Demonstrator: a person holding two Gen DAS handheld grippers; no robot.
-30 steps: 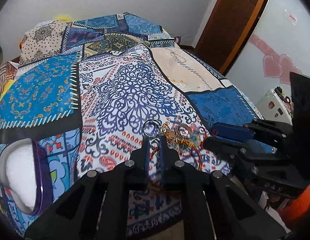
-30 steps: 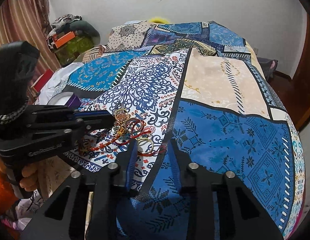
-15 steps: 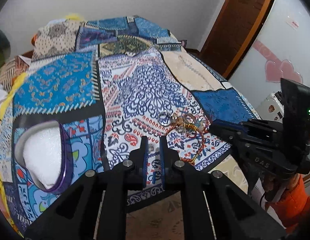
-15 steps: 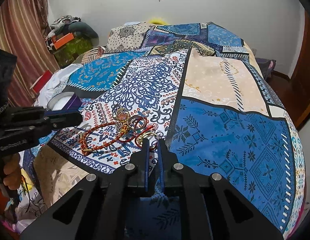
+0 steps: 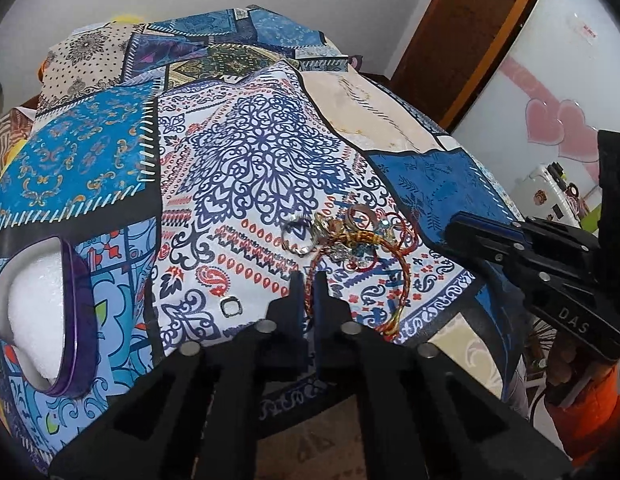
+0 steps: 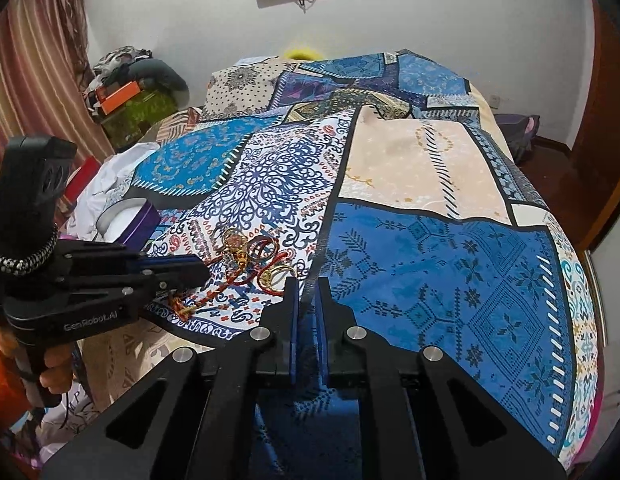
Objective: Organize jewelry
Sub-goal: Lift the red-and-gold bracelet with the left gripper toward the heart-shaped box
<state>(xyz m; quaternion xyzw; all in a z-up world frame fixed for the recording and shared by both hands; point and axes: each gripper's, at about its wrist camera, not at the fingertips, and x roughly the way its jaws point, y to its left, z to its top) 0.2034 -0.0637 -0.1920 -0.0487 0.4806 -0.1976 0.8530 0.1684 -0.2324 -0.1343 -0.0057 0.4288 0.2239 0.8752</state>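
Most of the jewelry (image 5: 341,240) lies in a tangled pile on the bed (image 5: 250,152). The left gripper (image 5: 308,280) pinches a red cord (image 5: 393,276). The right gripper (image 6: 308,284) is closed, empty. The box (image 5: 76,316) has nothing inside, so sorting has hardly begun.

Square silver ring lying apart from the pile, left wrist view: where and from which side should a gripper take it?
Probably pinch two opposite sides of the square silver ring from straight above: it lies flat on the bedspread, apart from the tangled pile.
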